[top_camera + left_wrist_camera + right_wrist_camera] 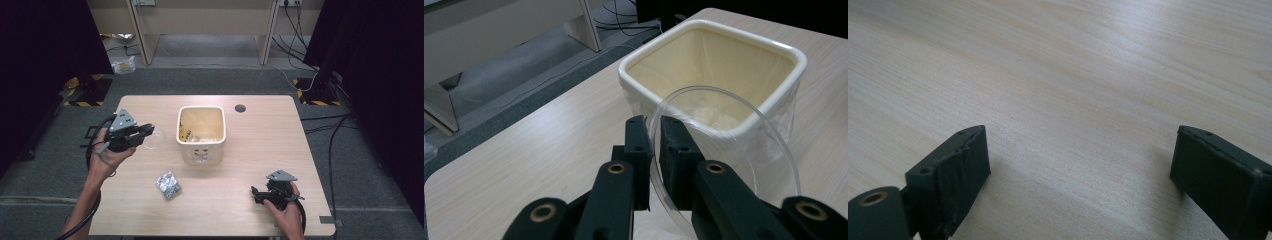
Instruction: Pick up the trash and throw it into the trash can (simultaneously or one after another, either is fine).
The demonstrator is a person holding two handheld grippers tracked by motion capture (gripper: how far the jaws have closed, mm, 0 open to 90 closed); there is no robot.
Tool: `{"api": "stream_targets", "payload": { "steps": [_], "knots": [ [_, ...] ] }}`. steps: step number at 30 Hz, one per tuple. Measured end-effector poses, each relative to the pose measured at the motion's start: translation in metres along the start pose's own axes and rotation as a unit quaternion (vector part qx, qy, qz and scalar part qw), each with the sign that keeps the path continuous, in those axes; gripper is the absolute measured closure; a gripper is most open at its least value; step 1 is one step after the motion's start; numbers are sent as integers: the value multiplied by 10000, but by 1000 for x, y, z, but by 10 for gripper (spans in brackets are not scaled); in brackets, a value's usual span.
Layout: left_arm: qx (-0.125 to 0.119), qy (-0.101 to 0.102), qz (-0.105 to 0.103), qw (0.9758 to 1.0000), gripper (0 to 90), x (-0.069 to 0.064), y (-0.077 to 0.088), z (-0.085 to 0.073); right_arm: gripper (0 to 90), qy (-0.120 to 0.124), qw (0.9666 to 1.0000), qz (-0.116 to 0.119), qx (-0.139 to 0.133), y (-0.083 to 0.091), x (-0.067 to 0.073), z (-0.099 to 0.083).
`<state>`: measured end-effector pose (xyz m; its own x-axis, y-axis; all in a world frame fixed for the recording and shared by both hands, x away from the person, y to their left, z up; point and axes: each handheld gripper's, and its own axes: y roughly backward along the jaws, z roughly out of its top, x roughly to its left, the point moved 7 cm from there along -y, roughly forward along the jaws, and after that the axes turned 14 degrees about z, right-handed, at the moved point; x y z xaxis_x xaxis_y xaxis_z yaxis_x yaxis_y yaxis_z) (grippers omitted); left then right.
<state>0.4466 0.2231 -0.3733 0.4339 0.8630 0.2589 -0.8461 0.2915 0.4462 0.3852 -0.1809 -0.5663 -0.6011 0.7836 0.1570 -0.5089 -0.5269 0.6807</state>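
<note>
wooden table (250, 150) is holding a white bin (201, 131). left gripper (651, 131) is pinching a clear plastic lid (724, 150) just before the bin; it should be going over the rim, then letting go. right gripper (1080, 155) is resting spread wide.

A staged recording space in a lab or workshop, not a home: a small pale wood-grain tabletop (260, 150) with a cable grommet hole (240, 108) stands alone on grey carpet (210, 80), flanked by black curtains (45, 45) on both sides. Yellow-and-black hazard tape (82, 103) marks the stand feet at the curtain edges, loose black cables (300, 35) trail across the floor to wall sockets, and a plain beige workbench (200, 25) lines the back wall, with crumpled plastic wrapping (122, 65) left on the floor beside it
</note>
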Motion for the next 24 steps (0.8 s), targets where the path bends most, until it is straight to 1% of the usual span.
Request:
{"api": "stream_targets", "payload": {
  "steps": [3,5,7,12,17,20,21,24],
  "knots": [
    [-15,-10,-2,10000,823,-1,-2,4,90,1,10000,1,-1,0,0,0],
    [-42,-74,-8,10000,823,-3,-4,11,90,-1,10000,1,-2,0,0,0],
    [-58,-70,-2,10000,823,-4,-6,13,90,-1,10000,1,-2,0,0,0],
    [-67,-194,43,9998,823,-6,-10,24,90,7,10000,-1,2,0,0,0],
    [-86,-247,89,9996,823,-5,-10,31,90,-1,10000,-4,-1,0,0,0],
    [-137,-272,131,9994,823,-4,-9,39,90,-5,10000,-4,2,0,0,0],
    [-137,-272,131,9994,823,-4,-9,39,90,-5,10000,-4,2,0,0,0],
    [-182,-314,139,9992,823,-6,-10,47,90,-2,10000,-2,-5,0,0,0]
  ]
}}
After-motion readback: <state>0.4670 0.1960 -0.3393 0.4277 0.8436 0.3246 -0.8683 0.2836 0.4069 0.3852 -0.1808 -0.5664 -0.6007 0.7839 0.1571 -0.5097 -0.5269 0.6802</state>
